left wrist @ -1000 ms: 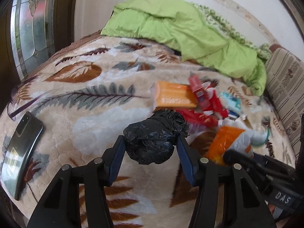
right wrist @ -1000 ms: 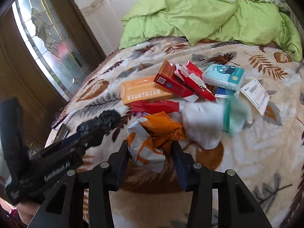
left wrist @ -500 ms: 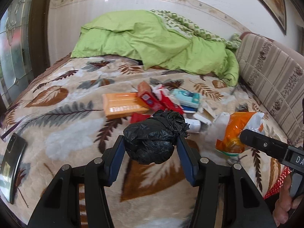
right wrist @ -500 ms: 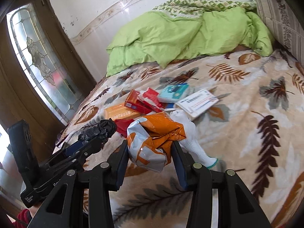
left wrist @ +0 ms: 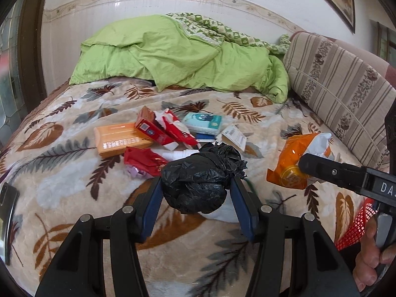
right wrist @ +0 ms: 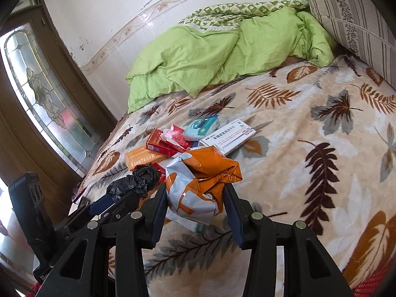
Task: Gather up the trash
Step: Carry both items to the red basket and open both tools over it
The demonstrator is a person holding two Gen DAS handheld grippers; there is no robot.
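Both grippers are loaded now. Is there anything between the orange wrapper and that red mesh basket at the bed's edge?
Nothing visible does. The right gripper holds the orange wrapper above bare blanket, with the red mesh basket below and right of it. The basket's opening is out of view. The left gripper holds the black bag well to the side.

Black tongs (left wrist: pixel 196 195) with blue pads (left wrist: pixel 151 208), silver screws, white lettering.

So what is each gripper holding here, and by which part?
Left gripper clamps the balled black plastic bag across its middle. Right gripper clamps the crumpled orange-and-white wrapper by its lower half.
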